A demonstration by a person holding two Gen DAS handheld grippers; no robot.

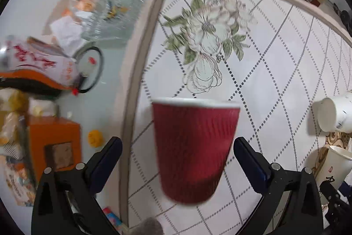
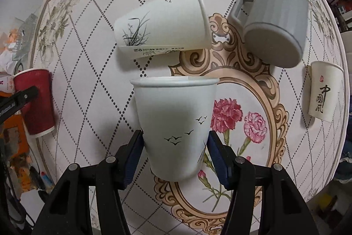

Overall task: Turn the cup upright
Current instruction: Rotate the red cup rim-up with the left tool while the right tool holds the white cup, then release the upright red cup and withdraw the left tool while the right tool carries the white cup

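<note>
A red ribbed paper cup (image 1: 193, 149) stands between the fingers of my left gripper (image 1: 177, 160), which is open with gaps on both sides. The cup's white rim faces away from the camera, near the table's left edge. In the right wrist view the same red cup (image 2: 36, 102) shows at far left. My right gripper (image 2: 175, 153) is shut on a white paper cup with birds (image 2: 176, 124), rim away from the camera, over the floral medallion.
On the patterned round table (image 2: 92, 41) lie a white cup with grass print (image 2: 162, 23), a grey mug (image 2: 277, 21) and a white cup with calligraphy (image 2: 323, 91). Floor clutter (image 1: 55, 58) lies beyond the table's left edge (image 1: 132, 72).
</note>
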